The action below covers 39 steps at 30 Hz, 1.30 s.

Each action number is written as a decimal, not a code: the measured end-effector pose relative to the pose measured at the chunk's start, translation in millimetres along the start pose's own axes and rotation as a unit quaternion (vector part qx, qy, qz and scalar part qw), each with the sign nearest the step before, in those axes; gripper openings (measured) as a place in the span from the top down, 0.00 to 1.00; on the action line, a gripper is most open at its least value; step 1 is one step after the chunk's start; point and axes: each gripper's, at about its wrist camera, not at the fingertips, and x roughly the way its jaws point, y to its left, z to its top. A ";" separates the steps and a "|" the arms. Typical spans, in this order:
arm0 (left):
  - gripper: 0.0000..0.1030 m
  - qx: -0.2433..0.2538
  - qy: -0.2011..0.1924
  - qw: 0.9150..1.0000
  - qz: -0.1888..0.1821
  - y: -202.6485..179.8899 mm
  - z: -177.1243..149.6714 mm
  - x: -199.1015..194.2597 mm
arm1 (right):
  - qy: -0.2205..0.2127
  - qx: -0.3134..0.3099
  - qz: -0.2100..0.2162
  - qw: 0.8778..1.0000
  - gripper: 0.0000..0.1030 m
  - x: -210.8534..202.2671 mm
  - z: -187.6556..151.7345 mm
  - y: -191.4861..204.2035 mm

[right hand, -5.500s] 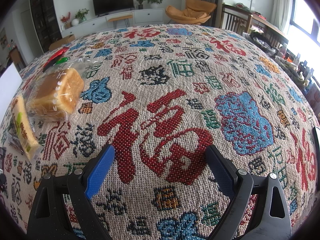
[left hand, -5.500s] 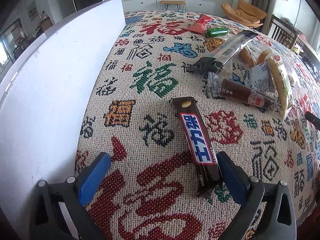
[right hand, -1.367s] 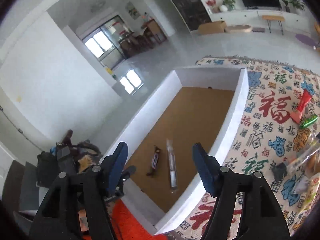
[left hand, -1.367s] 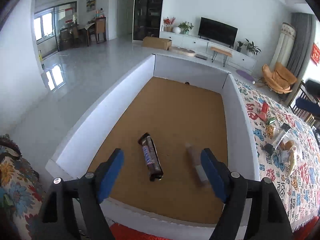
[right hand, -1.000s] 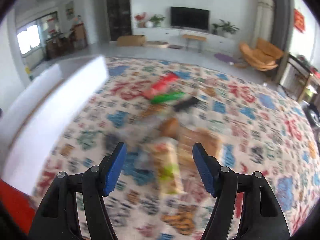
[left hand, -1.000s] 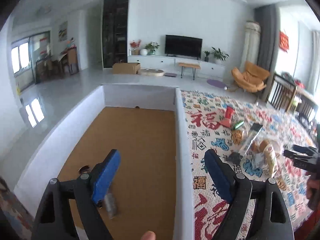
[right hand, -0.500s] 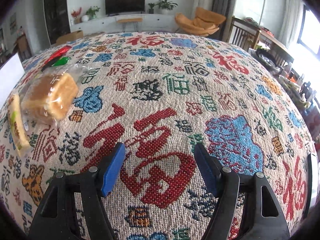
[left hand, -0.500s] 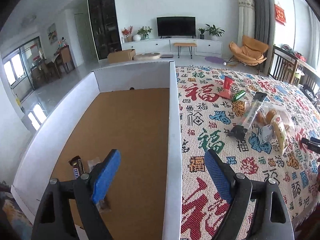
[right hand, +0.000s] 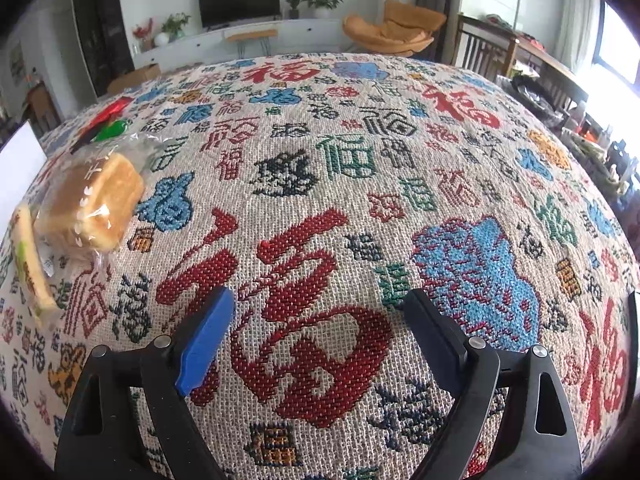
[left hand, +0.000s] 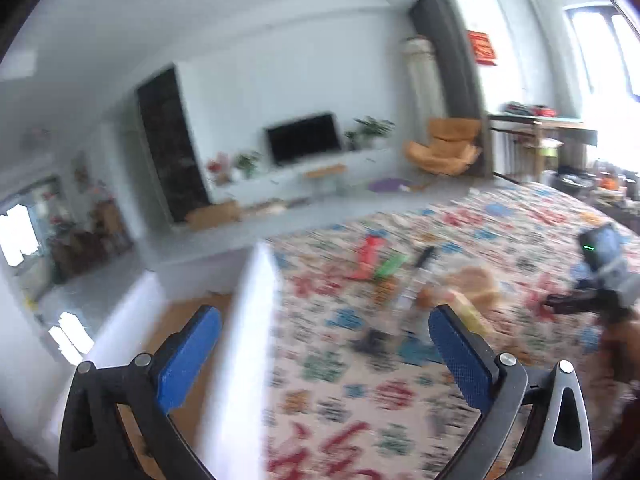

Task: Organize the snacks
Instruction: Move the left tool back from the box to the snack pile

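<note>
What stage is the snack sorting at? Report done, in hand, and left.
Done: nothing visibly packed; the white box shows only a blurred strip of brown floor. In hand: nothing; left claw and right claw are opening, empty. Left: clear-wrapped bread, red packet and green packet lie on the patterned cloth.

Bench (right hand: 440, 152) covered by woven cloth (right hand: 328, 208) with red, blue, green characters. On cloth, left side: wrapped bread (right hand: 92, 204), yellow-green packet (right hand: 30, 268) just beside it, green packet (right hand: 114, 130) and red packet (right hand: 108, 114) farther back. White box wall (left hand: 244, 320) at bench's left edge.
</note>
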 end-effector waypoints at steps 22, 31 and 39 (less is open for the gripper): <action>0.00 -0.083 0.226 0.970 -0.043 -21.3 -88.0 174.7 | 0.000 0.001 0.000 1.000 0.13 -0.1 0.1 -0.3; 0.00 -0.083 0.226 0.970 -0.043 -21.5 -88.0 174.9 | 0.000 0.001 0.000 1.000 0.13 0.0 0.0 -0.3; 0.00 -0.083 0.226 0.970 -0.042 -21.6 -87.9 174.8 | 0.000 0.001 0.000 1.000 0.13 0.0 0.0 -0.5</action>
